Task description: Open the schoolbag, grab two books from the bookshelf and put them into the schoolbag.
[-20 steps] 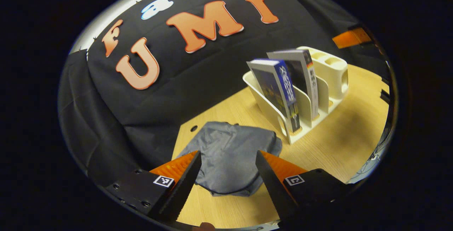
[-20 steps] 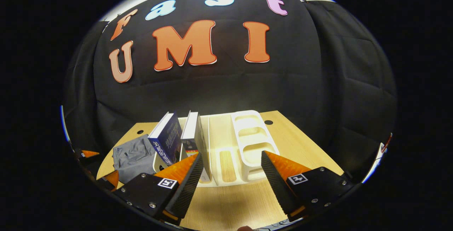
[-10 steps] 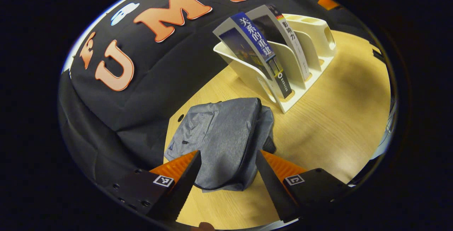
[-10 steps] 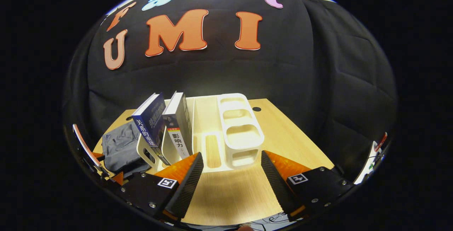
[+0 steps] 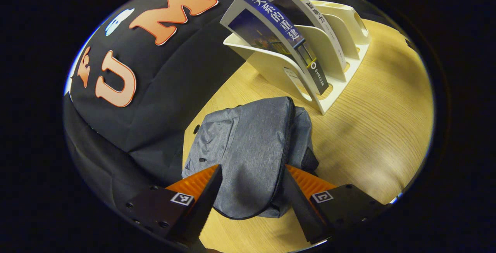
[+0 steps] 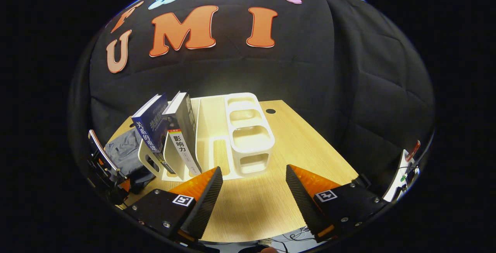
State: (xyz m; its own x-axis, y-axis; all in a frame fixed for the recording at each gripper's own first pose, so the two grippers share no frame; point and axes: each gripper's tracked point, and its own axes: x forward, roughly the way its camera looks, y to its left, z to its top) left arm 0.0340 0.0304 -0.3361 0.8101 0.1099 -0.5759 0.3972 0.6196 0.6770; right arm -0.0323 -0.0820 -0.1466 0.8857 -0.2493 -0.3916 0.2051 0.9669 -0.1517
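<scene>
Grey schoolbag (image 5: 252, 148) flat between the spread left claw (image 5: 251, 191) fingers

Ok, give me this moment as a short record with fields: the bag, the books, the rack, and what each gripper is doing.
schoolbag: grey, lying on the wooden table, zipper shut
blue book: leaning in the rack's outer slot, nearest the bag
white-spined book: in the next slot
bookshelf: cream rack, beside the bag
left gripper: open, over the bag's near end, holding nothing
right gripper: open, short of the rack, holding nothing
</scene>
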